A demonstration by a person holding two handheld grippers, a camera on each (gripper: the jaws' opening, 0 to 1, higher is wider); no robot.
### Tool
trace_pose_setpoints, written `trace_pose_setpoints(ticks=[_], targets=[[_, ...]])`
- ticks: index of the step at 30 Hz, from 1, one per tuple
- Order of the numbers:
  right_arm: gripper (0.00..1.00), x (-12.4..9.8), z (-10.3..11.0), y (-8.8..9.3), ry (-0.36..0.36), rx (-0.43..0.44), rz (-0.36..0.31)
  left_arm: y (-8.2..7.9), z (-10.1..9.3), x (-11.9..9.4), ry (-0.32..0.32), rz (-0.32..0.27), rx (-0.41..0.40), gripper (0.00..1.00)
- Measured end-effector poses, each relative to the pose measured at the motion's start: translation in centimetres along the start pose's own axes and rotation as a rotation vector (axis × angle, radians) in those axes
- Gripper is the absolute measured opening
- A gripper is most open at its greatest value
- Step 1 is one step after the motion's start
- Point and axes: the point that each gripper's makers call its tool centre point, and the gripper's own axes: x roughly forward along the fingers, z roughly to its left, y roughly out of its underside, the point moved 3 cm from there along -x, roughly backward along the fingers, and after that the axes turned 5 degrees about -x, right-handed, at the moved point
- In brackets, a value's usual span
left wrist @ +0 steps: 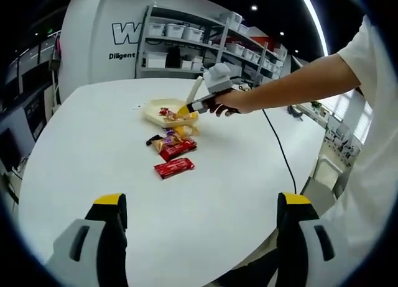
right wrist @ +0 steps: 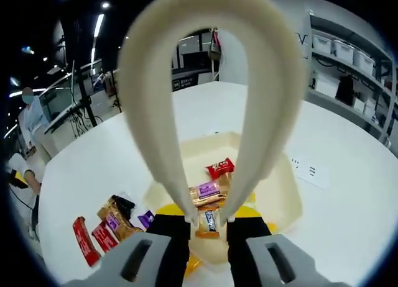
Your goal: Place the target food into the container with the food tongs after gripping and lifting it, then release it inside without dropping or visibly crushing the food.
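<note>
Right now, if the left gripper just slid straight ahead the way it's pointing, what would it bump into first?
Probably the red snack packet. The left gripper hangs open over bare white table, and that packet lies nearest along its line, ahead of the other wrappers and the cream container. If it is angled downward, it may meet the tabletop first.

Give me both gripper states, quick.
Left gripper: open, holding nothing, above the table.
Right gripper: shut on the food tongs, tips over the container.

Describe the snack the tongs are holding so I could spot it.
On the white table sits a cream container. Over it, the tips of the cream tongs pinch a small orange packet with a dark label; the packets beside it are purple and red.
</note>
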Motion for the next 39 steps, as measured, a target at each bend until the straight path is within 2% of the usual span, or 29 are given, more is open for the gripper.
trace_pose_setpoints(ticks=[17, 23, 25, 27, 30, 35, 39], targets=[[0.16, -3.3, 2.4, -1.4, -0.049, -0.009, -0.059, -0.5, -0.4, -0.2, 0.018, -0.012, 0.03, 0.99], [0.16, -4.5, 3.9, -0.9, -0.081, -0.012, -0.068, -0.7, -0.8, -0.2, 0.025, -0.017, 0.038, 0.99], [0.16, -5.2, 5.4, -0.2, -0.11, -0.019, -0.066, -0.8, -1.1, -0.2, 0.03, -0.02, 0.039, 0.99], [0.16, -5.0, 5.7, -0.1, -0.126, -0.043, -0.06, -0.8, -1.2, -0.2, 0.032, -0.021, 0.04, 0.99], [0.17, -5.6, 7.5, 0.6, -0.161, -0.078, -0.052, -0.7, -1.6, -0.1, 0.037, -0.022, 0.045, 0.99], [0.17, -6.7, 10.7, 1.5, -0.212, -0.073, -0.052, -0.6, -2.0, -0.1, 0.041, -0.022, 0.052, 0.99], [0.17, -7.0, 13.1, 2.5, -0.269, -0.111, -0.042, -0.4, -2.3, -0.1, 0.043, -0.02, 0.051, 0.99]])
